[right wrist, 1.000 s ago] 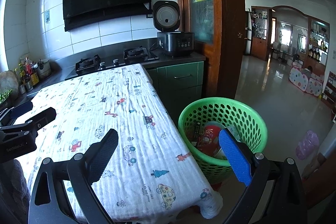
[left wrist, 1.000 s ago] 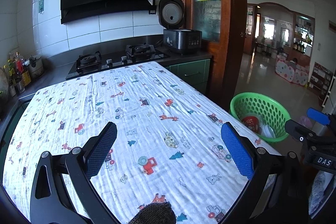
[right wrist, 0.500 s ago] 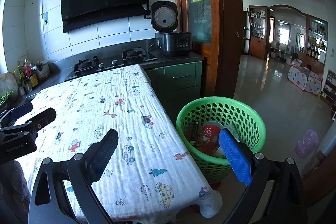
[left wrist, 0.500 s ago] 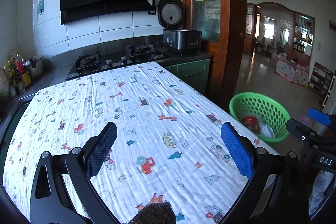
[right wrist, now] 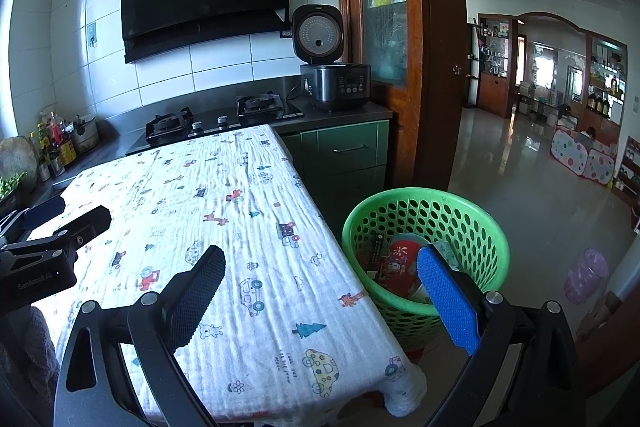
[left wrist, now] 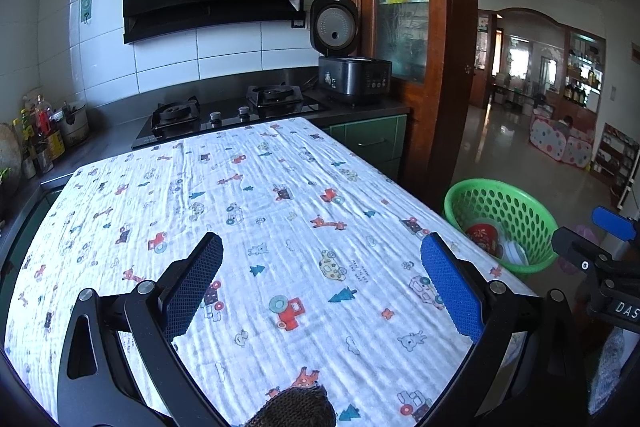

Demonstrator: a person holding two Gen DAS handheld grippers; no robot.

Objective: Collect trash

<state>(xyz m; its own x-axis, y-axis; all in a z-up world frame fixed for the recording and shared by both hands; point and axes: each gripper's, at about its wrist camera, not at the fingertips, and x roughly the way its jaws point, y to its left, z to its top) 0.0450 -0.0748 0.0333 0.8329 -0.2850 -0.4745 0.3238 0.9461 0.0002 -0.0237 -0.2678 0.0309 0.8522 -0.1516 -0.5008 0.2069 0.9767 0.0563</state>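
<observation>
A green perforated basket (right wrist: 424, 203) stands on the floor off the table's right edge; it holds a red cup (right wrist: 400, 261), dark wrappers and white pieces. The left wrist view shows the same basket (left wrist: 500, 193) at the right. My left gripper (left wrist: 320, 279) hovers open over the cartoon-print tablecloth (left wrist: 240, 211), nothing between its fingers. My right gripper (right wrist: 320, 293) is open too, above the table's right front corner, its blue pad (right wrist: 448, 303) in front of the basket. I see no loose trash on the cloth (right wrist: 224, 203).
Behind the table runs a counter with a gas hob (left wrist: 228, 111), a rice cooker (left wrist: 354, 75) with its lid up and jars (left wrist: 44, 131) at the left. A wooden door frame (right wrist: 436, 67) stands right of the counter. Tiled floor (right wrist: 532, 195) stretches beyond the basket.
Both views have drifted slightly; the right gripper has pulled back and up a little from the basket. Both grippers stay open and hold nothing.
</observation>
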